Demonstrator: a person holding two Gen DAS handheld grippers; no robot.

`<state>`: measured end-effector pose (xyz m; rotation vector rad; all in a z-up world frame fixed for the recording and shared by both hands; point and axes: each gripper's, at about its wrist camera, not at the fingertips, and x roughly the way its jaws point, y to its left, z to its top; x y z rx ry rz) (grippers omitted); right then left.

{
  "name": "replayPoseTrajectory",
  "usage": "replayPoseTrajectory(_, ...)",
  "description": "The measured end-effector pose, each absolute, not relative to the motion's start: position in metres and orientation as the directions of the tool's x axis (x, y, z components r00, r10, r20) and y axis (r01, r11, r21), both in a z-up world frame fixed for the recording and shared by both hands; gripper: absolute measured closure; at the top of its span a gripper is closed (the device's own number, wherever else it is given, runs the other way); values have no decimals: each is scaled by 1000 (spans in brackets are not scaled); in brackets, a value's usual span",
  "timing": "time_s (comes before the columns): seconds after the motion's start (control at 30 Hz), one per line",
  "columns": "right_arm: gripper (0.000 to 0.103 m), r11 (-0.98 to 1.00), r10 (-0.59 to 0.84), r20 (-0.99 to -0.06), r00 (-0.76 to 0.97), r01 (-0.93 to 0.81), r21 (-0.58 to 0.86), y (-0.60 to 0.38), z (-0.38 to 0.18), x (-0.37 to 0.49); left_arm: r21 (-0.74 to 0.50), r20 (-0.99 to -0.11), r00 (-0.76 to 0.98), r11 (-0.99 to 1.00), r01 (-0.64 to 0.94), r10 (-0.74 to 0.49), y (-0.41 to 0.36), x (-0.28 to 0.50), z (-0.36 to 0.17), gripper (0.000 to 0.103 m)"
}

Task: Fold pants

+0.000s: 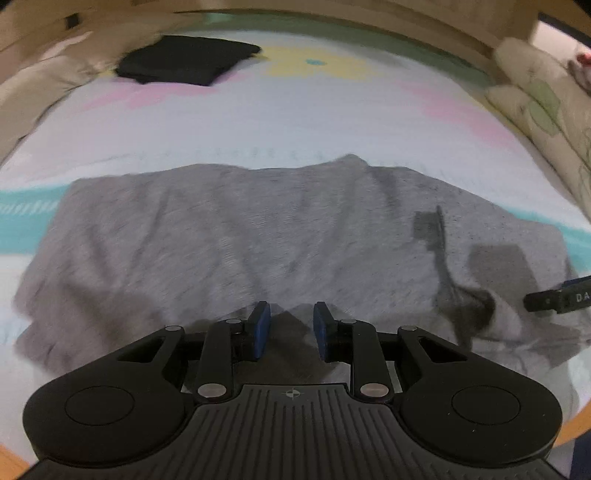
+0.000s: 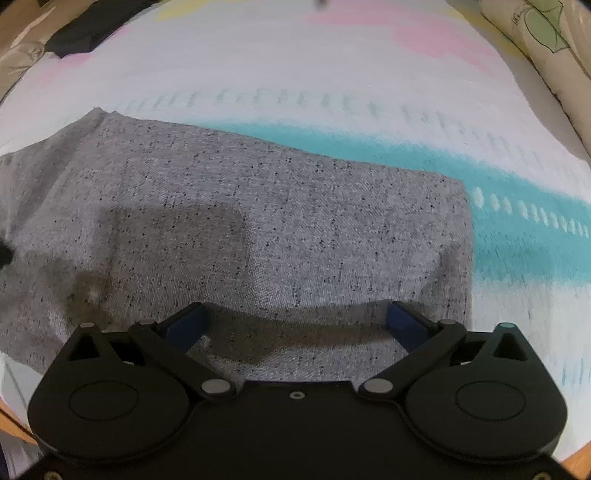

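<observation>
Grey speckled pants (image 1: 258, 240) lie spread and folded across the bed sheet (image 1: 295, 125). In the left wrist view my left gripper (image 1: 291, 328) hovers over the near edge of the pants, its blue pads (image 1: 260, 328) a small gap apart, with nothing between them. In the right wrist view my right gripper (image 2: 295, 321) is wide open just above the pants (image 2: 258, 221), near their right end. The right gripper's tip also shows at the right edge of the left wrist view (image 1: 554, 299).
A folded black garment (image 1: 184, 62) lies at the far left of the bed; it also shows in the right wrist view (image 2: 81, 29). Pillows (image 1: 546, 96) line the right side. A wooden bed frame (image 1: 332, 18) runs along the far edge.
</observation>
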<state>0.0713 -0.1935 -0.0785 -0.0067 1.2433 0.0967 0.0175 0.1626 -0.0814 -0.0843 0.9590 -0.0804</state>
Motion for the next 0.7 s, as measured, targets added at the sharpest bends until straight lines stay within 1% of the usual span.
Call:
replayPoseTrajectory(0.07, 0, 996, 67, -945, 320, -72, 46, -194, -79, 72, -114, -808, 582, 993, -4, -90, 172, 10, -80, 78)
replayPoseTrajectory(0.1, 0, 996, 66, -944, 322, -71, 46, -194, -79, 72, -136, -802, 589, 991, -13, -103, 177, 7, -79, 78)
replayPoseTrajectory(0.23, 0, 996, 70, -942, 329, -72, 49, -196, -81, 70, -289, -753, 640, 951, -111, -154, 203, -5, -66, 76)
replayPoseTrajectory(0.3, 0, 996, 73, -941, 330, -73, 51, -196, -82, 70, -366, -709, 691, 912, -187, -143, 221, -15, -59, 71)
replayPoseTrajectory(0.33, 0, 996, 73, -941, 330, -73, 52, -197, -82, 70, -406, -686, 716, 883, -233, -127, 231, -21, -58, 67)
replayPoseTrajectory(0.37, 0, 996, 72, -941, 330, -73, 51, -197, -82, 69, -435, -675, 729, 859, -268, -114, 238, -24, -57, 59)
replayPoseTrajectory(0.43, 0, 996, 67, -942, 328, -69, 47, -195, -81, 69, -489, -670, 736, 806, -334, -101, 251, -31, -61, 49)
replayPoseTrajectory(0.53, 0, 997, 63, -943, 327, -65, 44, -195, -80, 70, -537, -678, 728, 740, -404, -95, 263, -37, -71, 47)
replayPoseTrajectory(0.63, 0, 997, 63, -943, 327, -65, 45, -195, -81, 70, -538, -708, 700, 711, -453, -90, 271, -43, -81, 47)
replayPoseTrajectory(0.7, 0, 997, 63, -943, 326, -64, 44, -195, -81, 70, -562, -699, 710, 679, -472, -85, 277, -51, -83, 47)
